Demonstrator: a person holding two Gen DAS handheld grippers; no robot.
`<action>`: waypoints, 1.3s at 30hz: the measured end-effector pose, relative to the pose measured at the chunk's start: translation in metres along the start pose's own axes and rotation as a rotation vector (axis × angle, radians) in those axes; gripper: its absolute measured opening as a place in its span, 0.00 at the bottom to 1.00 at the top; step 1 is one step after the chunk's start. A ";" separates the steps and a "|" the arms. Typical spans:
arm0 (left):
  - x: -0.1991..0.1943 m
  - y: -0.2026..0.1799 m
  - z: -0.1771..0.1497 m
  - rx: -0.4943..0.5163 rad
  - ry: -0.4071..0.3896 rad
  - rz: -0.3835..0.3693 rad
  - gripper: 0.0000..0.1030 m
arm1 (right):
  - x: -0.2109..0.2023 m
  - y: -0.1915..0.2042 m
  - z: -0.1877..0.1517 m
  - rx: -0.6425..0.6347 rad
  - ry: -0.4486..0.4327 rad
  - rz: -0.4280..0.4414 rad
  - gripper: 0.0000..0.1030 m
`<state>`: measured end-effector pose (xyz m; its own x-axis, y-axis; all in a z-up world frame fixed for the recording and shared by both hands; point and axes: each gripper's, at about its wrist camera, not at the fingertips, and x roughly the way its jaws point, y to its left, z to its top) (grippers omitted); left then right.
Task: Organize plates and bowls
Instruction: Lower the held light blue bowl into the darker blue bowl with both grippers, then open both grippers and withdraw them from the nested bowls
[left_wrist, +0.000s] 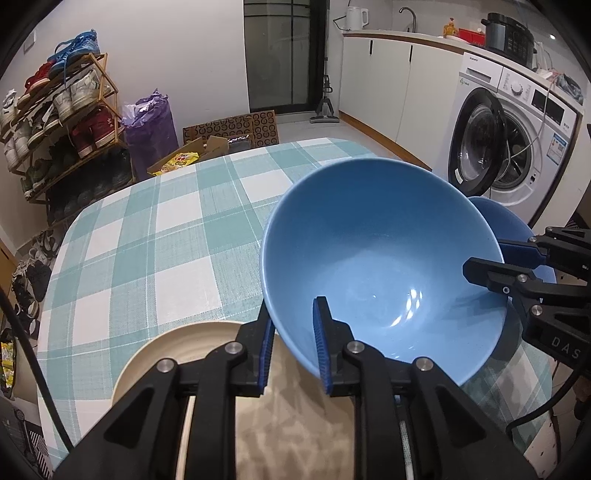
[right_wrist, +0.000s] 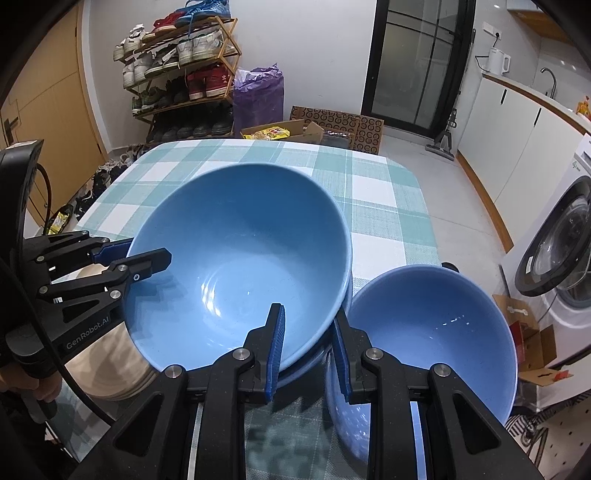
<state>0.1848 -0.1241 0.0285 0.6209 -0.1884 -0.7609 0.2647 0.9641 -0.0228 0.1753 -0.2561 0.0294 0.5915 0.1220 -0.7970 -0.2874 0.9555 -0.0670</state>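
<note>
Large blue bowl (glossy, tilted) clamped at rim by both tongs.

Counted items. Blue bowls: at least two, one large bowl and one smaller bowl; a further blue rim showed under the large bowl, unclear whether another bowl. Beige plates: one stack, number indistinct. Grippers: two, left gripper and right gripper.
</note>
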 end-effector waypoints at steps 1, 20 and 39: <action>0.000 0.000 0.000 0.005 0.001 0.003 0.20 | 0.000 0.000 0.000 -0.002 0.001 -0.001 0.24; -0.021 0.001 0.004 0.002 -0.043 -0.023 0.47 | -0.014 -0.012 -0.005 0.020 -0.081 0.023 0.52; -0.067 -0.018 0.021 -0.034 -0.166 -0.154 1.00 | -0.107 -0.044 -0.034 0.184 -0.313 0.015 0.99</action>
<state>0.1541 -0.1333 0.0934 0.6888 -0.3593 -0.6296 0.3421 0.9269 -0.1546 0.0992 -0.3204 0.0976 0.7987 0.1852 -0.5725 -0.1740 0.9819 0.0749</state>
